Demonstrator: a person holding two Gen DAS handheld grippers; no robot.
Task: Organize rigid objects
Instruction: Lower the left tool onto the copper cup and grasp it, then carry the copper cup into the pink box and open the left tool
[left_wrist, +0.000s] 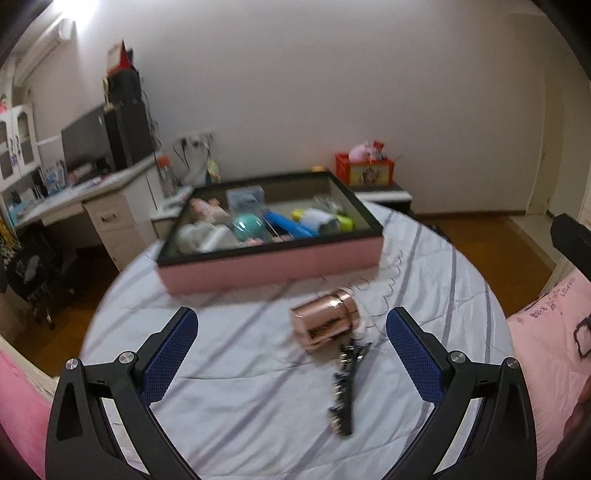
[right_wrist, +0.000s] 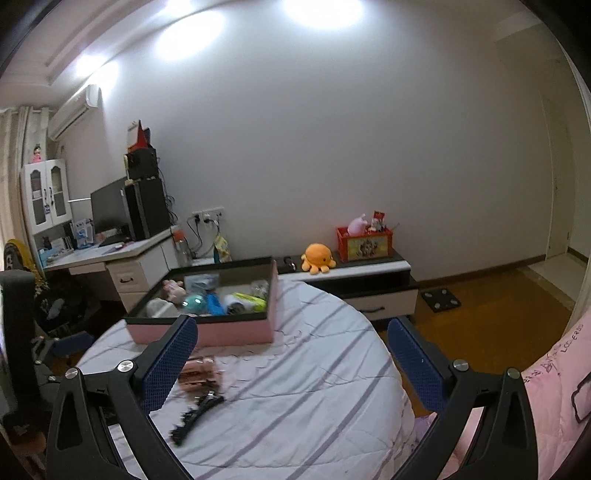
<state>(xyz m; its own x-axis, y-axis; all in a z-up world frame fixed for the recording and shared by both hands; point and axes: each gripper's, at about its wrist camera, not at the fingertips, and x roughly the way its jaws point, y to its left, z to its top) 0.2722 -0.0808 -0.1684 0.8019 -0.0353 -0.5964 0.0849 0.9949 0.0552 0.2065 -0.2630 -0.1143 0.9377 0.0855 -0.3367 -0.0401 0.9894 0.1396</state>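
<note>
A bed with a white quilt crossed by grey stripes (left_wrist: 258, 387) fills the lower half of both wrist views. In the left wrist view, the left gripper (left_wrist: 291, 325) hangs above the quilt with its blue-padded fingers spread wide and nothing between them. Just inside the right finger, toward 1 o'clock from the frame's centre of the gripper, a rose-gold metal cup (left_wrist: 325, 321) lies on its side. A black hair clip (left_wrist: 345, 387) lies on the quilt touching the cup's lower edge, stretching toward 6 o'clock. At 12 o'clock, farther up the bed, sits a pink storage box with a black rim (left_wrist: 273, 262), holding blurred items, among them a teal round object and a blue tube.

In the right wrist view, the right gripper (right_wrist: 291, 328) is likewise spread wide and empty. The cup (right_wrist: 199, 373) and clip (right_wrist: 195, 413) lie at 8 o'clock beside its left finger; the box (right_wrist: 207, 328) sits at 11 o'clock. An orange plush octopus (right_wrist: 317, 258) rests on a low cabinet behind the bed.
</note>
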